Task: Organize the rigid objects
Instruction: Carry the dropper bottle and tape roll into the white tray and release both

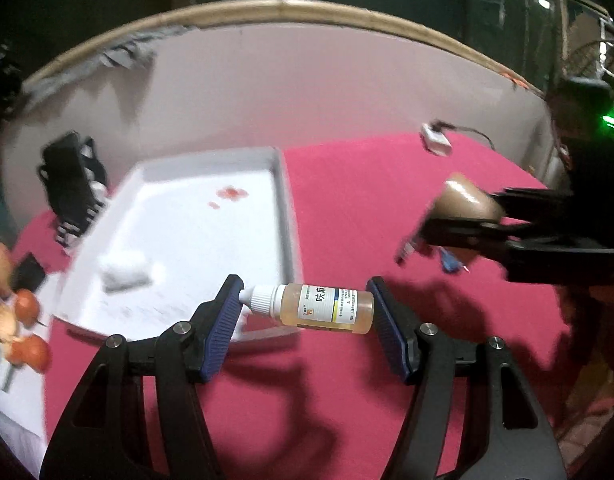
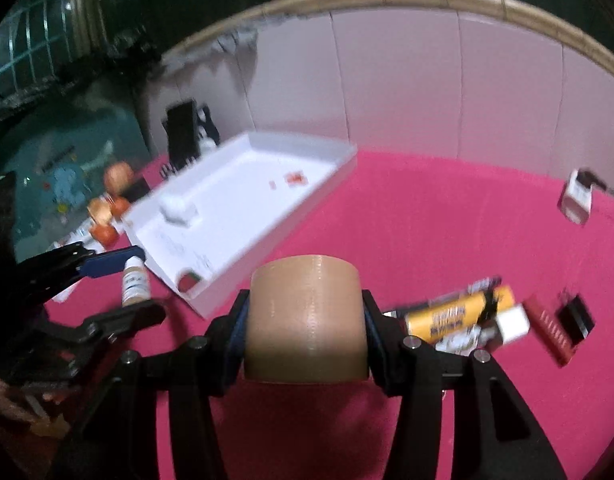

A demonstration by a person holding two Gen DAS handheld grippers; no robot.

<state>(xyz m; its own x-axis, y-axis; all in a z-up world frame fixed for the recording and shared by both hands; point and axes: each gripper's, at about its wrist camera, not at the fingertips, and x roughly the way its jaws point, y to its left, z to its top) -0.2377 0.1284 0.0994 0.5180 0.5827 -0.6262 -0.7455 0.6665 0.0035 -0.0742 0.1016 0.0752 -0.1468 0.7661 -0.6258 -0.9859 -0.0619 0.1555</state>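
A small dropper bottle (image 1: pixel 327 307) of amber liquid with a white cap lies sideways between the blue pads of my left gripper (image 1: pixel 305 296), cap against the left pad, base against the right. It hangs above the pink cloth beside the white tray (image 1: pixel 285 208). My right gripper (image 2: pixel 305 304) is shut on a tan cylinder (image 2: pixel 307 320), lifted off the cloth. The left wrist view shows that cylinder (image 1: pixel 463 200) and right gripper (image 1: pixel 467 224) at the right. In the right wrist view the left gripper (image 2: pixel 119 284) and its bottle (image 2: pixel 135 280) sit near the tray's (image 2: pixel 331 184) front corner.
The tray holds a small white block (image 2: pixel 177 210) and red bits. To the right on the cloth lie a yellow box (image 2: pixel 455 316), a white block (image 2: pixel 513 322), a dark red item (image 2: pixel 547 332) and a black clip (image 2: pixel 575 316). A white charger (image 2: pixel 577 196) sits far right; orange round things (image 1: pixel 27 304) crowd the left.
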